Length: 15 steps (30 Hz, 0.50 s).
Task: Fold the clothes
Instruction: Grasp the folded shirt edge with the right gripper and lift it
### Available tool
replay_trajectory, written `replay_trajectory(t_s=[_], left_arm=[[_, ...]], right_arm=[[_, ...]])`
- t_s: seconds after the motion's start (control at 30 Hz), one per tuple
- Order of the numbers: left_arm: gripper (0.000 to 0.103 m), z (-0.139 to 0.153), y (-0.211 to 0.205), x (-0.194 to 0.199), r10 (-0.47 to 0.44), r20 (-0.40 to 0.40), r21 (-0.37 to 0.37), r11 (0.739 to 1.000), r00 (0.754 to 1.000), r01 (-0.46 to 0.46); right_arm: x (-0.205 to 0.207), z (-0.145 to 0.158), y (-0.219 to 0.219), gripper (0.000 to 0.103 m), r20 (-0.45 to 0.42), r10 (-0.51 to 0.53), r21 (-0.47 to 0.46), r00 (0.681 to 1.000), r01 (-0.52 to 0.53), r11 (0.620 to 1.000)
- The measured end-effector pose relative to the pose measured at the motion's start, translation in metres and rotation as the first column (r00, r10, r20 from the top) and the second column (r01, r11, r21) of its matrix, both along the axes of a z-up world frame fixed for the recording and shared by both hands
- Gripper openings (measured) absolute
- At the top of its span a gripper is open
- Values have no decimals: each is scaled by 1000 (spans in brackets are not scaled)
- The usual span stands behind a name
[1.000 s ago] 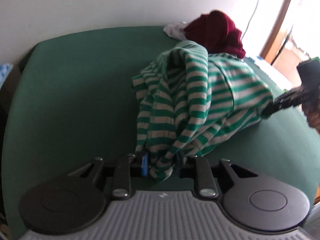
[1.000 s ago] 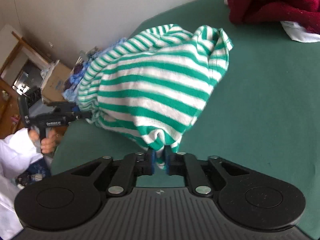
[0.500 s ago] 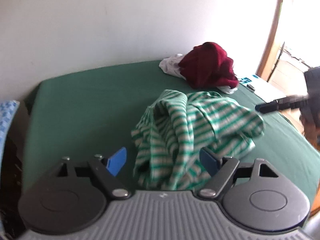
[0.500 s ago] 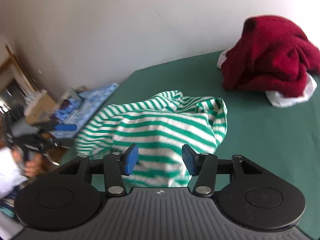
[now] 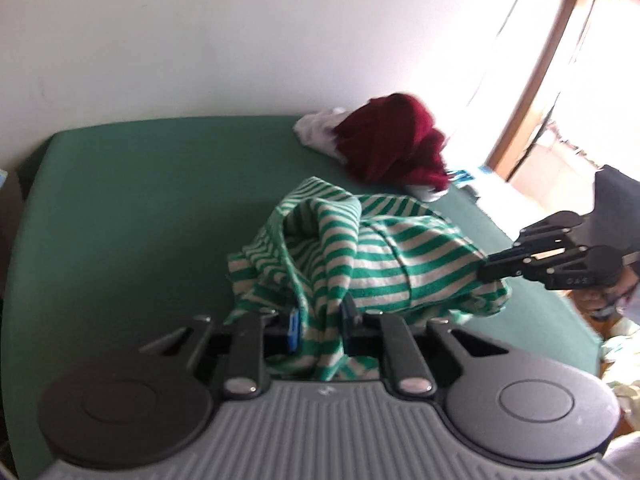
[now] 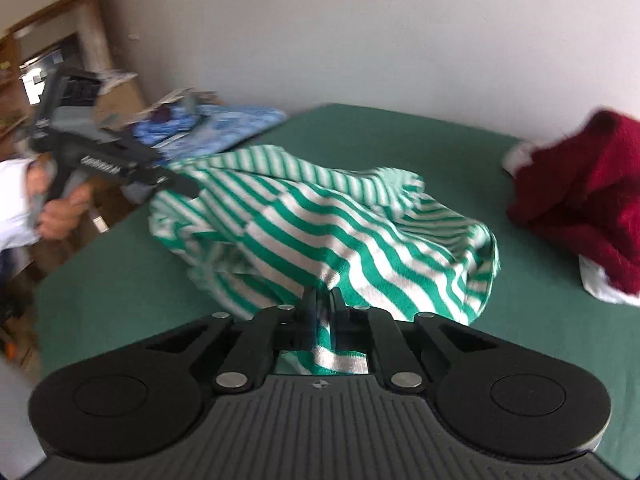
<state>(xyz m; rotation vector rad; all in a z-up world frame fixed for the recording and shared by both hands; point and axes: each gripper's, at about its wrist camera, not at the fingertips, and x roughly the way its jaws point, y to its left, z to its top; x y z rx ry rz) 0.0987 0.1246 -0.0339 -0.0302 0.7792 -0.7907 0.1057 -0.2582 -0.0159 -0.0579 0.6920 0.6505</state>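
Observation:
A green-and-white striped shirt [image 5: 380, 256] is bunched up over the green table [image 5: 140, 208]. My left gripper [image 5: 320, 322] is shut on a fold at the shirt's near edge, with cloth pinched between its blue pads. At the right of the left wrist view, my right gripper [image 5: 486, 268] bites the shirt's far side. In the right wrist view my right gripper [image 6: 322, 304] is shut on the striped shirt [image 6: 340, 224], which stretches leftward to my left gripper [image 6: 192, 190], held by a hand [image 6: 60, 216]. The shirt's underside is hidden.
A dark red garment [image 5: 392, 140] lies heaped on a white one [image 5: 316, 132] at the table's far side, near the shirt. Blue cloth [image 6: 224, 124] and a cardboard box [image 6: 120, 96] sit beyond the table's left edge [image 6: 120, 280]. A bright doorway [image 5: 560, 80] is at the right.
Half a second ago both grippers stood open above the shirt lying on the table. Both have now come down and shut on its opposite edges.

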Motion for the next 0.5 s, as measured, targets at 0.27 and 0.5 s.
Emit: replay_trajectory(t_s=[0.27,0.5], left_arm=[[16,-61,-7,-14,19,-82,121,993,996,-9],[33,-23,-2,-23,-8,22,177,984,1000,4]], right_arm=[[-2,-49,15,2,-69,37,-153,997,-48,987],[4,-27,12,23,-23,-37,-48,999,35,998]])
